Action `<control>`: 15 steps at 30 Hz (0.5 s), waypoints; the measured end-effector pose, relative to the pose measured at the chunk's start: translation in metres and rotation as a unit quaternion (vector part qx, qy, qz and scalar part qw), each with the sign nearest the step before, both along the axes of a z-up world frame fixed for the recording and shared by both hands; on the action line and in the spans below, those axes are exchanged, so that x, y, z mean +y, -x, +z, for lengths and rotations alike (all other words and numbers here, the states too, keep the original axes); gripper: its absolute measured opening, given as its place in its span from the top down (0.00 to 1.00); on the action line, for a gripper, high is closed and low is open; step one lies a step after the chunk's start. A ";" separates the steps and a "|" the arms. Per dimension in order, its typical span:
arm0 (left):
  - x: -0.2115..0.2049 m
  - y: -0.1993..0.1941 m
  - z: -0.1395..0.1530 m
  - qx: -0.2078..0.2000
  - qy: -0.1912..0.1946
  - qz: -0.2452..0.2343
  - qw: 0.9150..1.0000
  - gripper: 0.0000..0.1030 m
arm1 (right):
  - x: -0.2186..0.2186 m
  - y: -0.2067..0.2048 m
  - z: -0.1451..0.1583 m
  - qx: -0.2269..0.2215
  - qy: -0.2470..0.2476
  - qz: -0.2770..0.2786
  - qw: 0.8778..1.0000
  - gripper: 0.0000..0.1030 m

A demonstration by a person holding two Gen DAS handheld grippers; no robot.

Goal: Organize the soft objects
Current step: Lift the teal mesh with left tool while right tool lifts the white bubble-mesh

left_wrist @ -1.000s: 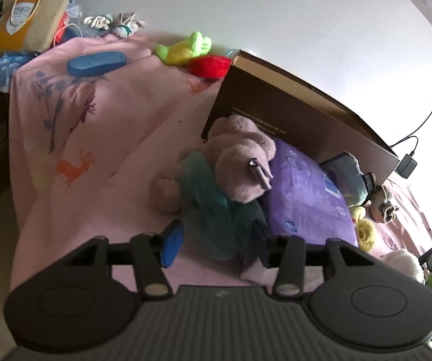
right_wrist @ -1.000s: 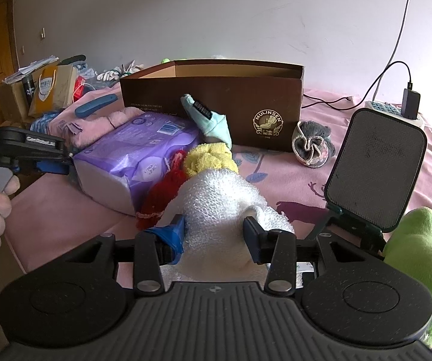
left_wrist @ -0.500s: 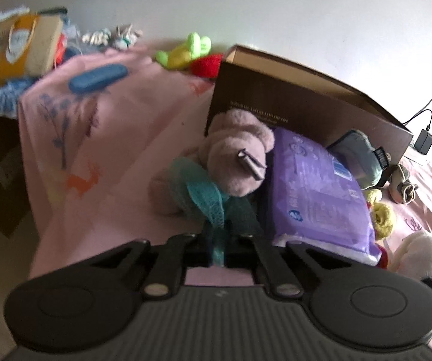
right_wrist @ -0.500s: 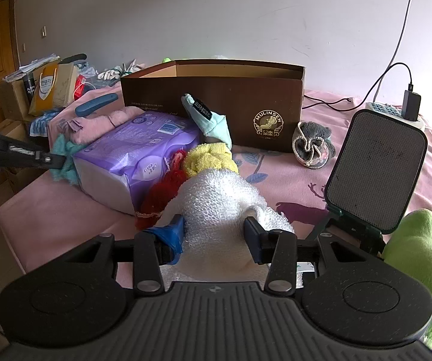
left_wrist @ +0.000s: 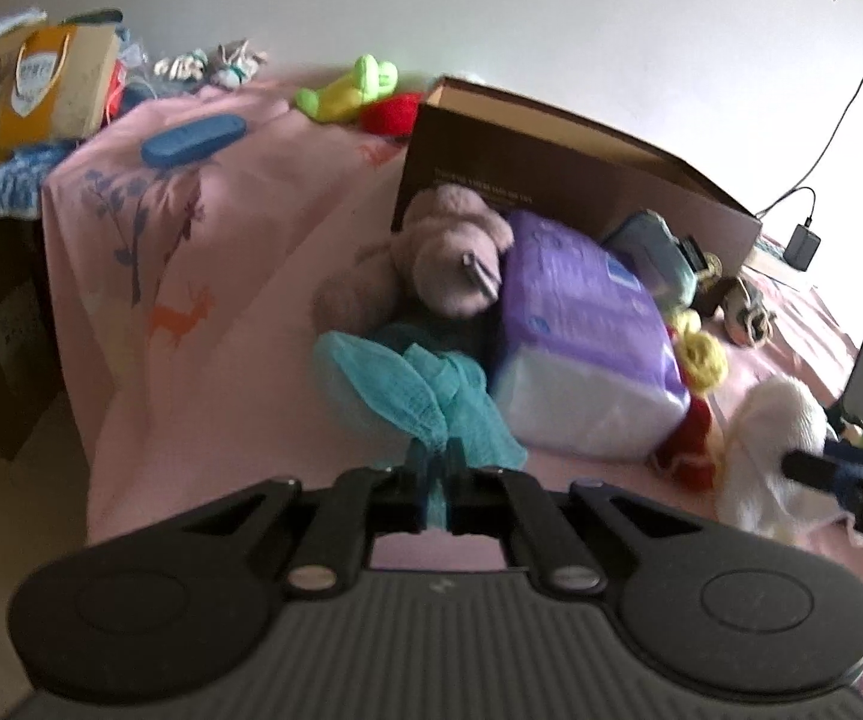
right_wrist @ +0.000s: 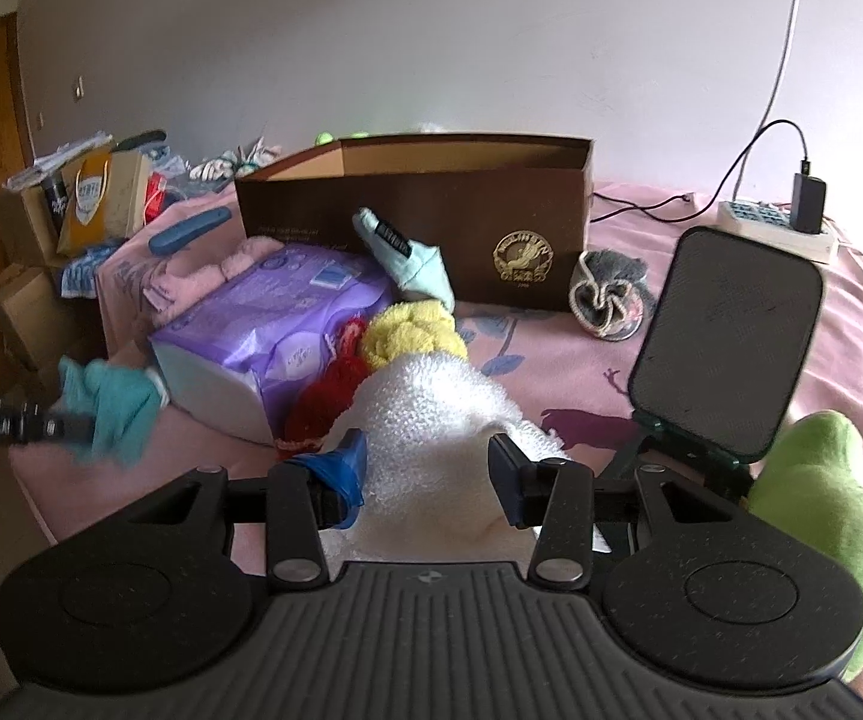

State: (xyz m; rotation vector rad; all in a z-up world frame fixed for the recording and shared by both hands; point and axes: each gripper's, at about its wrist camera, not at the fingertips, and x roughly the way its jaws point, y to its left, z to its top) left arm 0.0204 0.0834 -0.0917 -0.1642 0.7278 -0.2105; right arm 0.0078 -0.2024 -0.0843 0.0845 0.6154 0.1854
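My left gripper [left_wrist: 434, 465] is shut on a teal mesh cloth [left_wrist: 413, 387] and holds it lifted off the pink bedspread; it also shows at the left in the right wrist view [right_wrist: 113, 408]. A mauve plush toy [left_wrist: 449, 252] lies beside a purple tissue pack [left_wrist: 581, 324], in front of an open brown box [right_wrist: 431, 210]. My right gripper [right_wrist: 425, 468] is open, its fingers on either side of a white fluffy cloth [right_wrist: 431, 414]. Red [right_wrist: 323, 396] and yellow [right_wrist: 413, 336] soft items lie just beyond it.
A black stand with a flat pad [right_wrist: 725, 342] stands at the right beside a green plush [right_wrist: 815, 498]. A grey pouch [right_wrist: 608, 300] and a power strip [right_wrist: 773, 228] lie further back. A blue case [left_wrist: 191, 138], a green toy [left_wrist: 347, 93] and bags [left_wrist: 47, 90] are at the bed's far end.
My left gripper closed on the teal cloth and pulled it back, off the mauve plush toy. The right gripper has stayed still around the white cloth.
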 end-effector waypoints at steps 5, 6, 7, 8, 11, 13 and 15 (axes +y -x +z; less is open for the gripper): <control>-0.002 0.016 -0.004 0.007 -0.013 -0.012 1.000 0.99 | -0.010 0.003 0.003 0.013 -0.017 -0.011 1.000 0.72; -0.003 0.020 -0.004 0.006 -0.022 -0.013 1.000 0.98 | -0.012 0.003 0.002 0.019 -0.025 -0.013 0.999 0.72; -0.004 0.023 -0.004 0.003 -0.032 -0.010 0.999 0.91 | -0.015 0.003 0.002 0.027 -0.035 -0.014 0.999 0.72; -0.003 0.026 -0.003 0.001 -0.038 -0.006 0.999 0.85 | -0.018 0.003 0.000 0.038 -0.052 -0.013 0.998 0.72; 0.002 0.034 0.002 -0.015 -0.036 -0.008 0.999 0.51 | -0.026 0.003 -0.003 0.070 -0.098 -0.013 0.993 0.72; 0.004 0.040 0.008 -0.031 -0.040 -0.014 0.999 0.52 | -0.031 0.003 -0.005 0.087 -0.125 -0.013 0.988 0.71; 0.006 0.042 0.014 -0.036 -0.041 -0.024 0.998 0.50 | -0.033 0.002 -0.007 0.102 -0.145 -0.016 0.984 0.71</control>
